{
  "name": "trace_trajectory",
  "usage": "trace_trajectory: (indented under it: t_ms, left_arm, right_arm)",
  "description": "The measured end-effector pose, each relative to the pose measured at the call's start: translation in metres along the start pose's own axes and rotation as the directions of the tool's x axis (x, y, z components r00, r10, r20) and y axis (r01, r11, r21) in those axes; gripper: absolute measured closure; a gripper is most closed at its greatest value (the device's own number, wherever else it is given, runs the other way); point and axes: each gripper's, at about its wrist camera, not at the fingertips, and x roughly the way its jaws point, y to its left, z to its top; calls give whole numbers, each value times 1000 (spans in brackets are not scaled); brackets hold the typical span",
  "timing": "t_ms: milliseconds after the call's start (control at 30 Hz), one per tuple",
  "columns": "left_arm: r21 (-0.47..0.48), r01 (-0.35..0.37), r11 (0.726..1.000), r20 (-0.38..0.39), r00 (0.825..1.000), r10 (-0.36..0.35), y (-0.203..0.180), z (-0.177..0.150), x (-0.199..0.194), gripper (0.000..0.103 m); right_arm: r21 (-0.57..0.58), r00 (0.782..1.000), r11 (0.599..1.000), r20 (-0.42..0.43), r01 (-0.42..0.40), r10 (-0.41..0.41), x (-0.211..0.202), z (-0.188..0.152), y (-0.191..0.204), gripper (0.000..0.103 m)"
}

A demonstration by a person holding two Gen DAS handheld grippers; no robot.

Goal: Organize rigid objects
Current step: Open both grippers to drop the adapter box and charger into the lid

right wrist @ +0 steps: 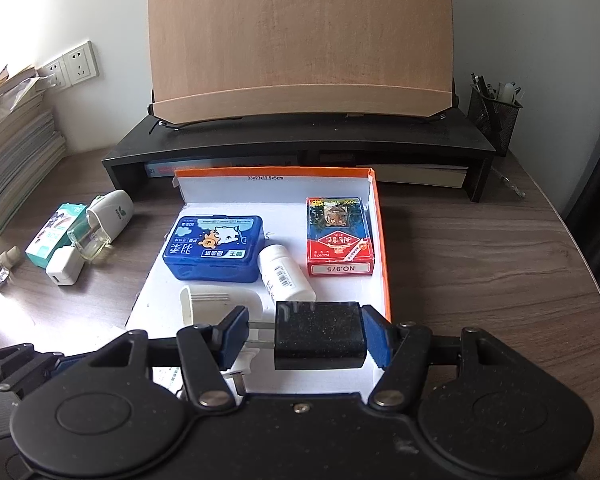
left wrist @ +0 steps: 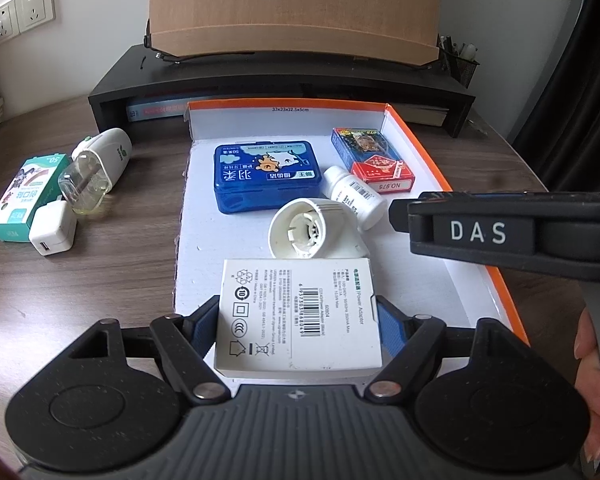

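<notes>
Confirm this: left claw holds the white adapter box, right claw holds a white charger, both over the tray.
Wrong in one respect: the charger in the right claw is black, as the right wrist view shows. The left claw does hold the white adapter box, over the tray.

The right claw (right wrist: 304, 338) grips a black plug adapter (right wrist: 319, 336), seemingly above the tray (right wrist: 382, 248).

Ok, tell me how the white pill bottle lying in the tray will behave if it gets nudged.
The white pill bottle lies on its round side, so it will probably roll. It looks like light plastic, so likely slides easily on the tray. The card box beside it may stop it.
</notes>
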Motion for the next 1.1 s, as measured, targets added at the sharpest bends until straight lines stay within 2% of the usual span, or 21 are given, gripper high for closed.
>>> trace_trajectory:
  t_ms: [667,733,800,1100]
  left_arm:
    - [4,3,1000,-10,1000,-3,-14,-1,7,23]
    - [0,11,1000,-6,1000,-11,-13,-2,5,22]
    - [-6,17,1000,-2,1000,-17,-12,-3,3,16]
    - [-43,-26,999,57,998,28,7,-5,-21,8]
  right_arm:
    - [-17,1000,1000,2,-6,6,3,2,-6,30]
    - [-20,1000,1000,16,-5,5,-1,2,-5,30]
    - [-22,1000,1000,28,-5,5,-5,3,-5,30]
    - [-6,995,1000,97,-5,5,-25,7,8,25]
